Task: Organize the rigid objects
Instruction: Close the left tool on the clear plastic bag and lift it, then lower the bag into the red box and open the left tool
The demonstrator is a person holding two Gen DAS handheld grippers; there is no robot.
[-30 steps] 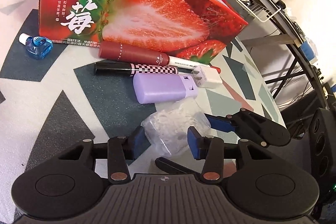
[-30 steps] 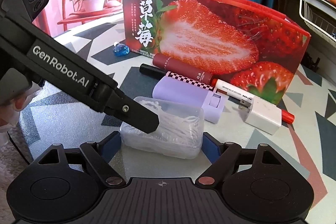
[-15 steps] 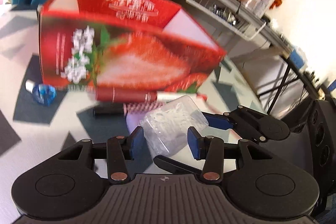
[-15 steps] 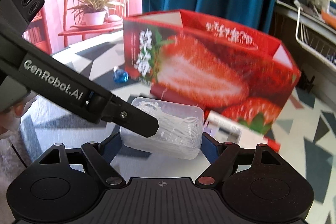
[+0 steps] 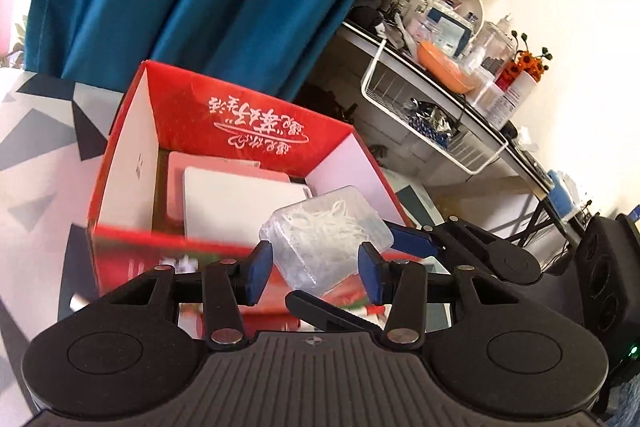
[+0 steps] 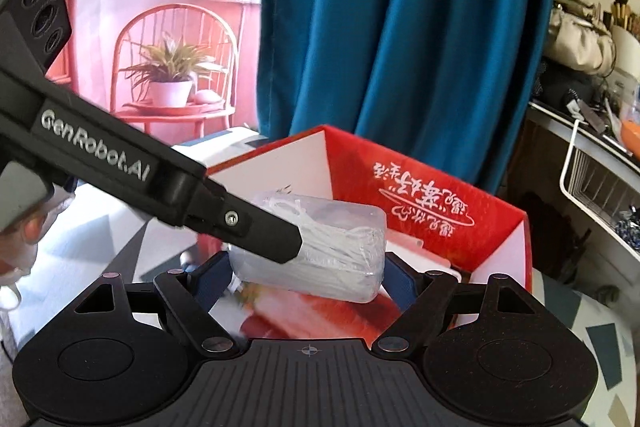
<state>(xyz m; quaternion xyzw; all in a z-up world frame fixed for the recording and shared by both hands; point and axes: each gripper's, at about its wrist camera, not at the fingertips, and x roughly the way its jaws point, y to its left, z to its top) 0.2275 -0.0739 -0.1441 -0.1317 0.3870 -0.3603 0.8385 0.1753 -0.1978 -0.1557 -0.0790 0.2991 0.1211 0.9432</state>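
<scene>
Both claws carry one clear plastic case [image 5: 326, 233] of white loops at the near rim of the strawberry box [image 5: 240, 131]: my left claw [image 5: 316, 273] clamped across its short width, my right claw [image 6: 308, 277] clamped across its length. The step in hand, as I judge it, is the transfer into the box — next I must carry the case past the rim, lower it, then part both claws. Only the left view shows the white flat boxes [image 5: 236, 203] already inside — the right view shows the left claw's finger [image 6: 256, 231] lying over the case.
</scene>
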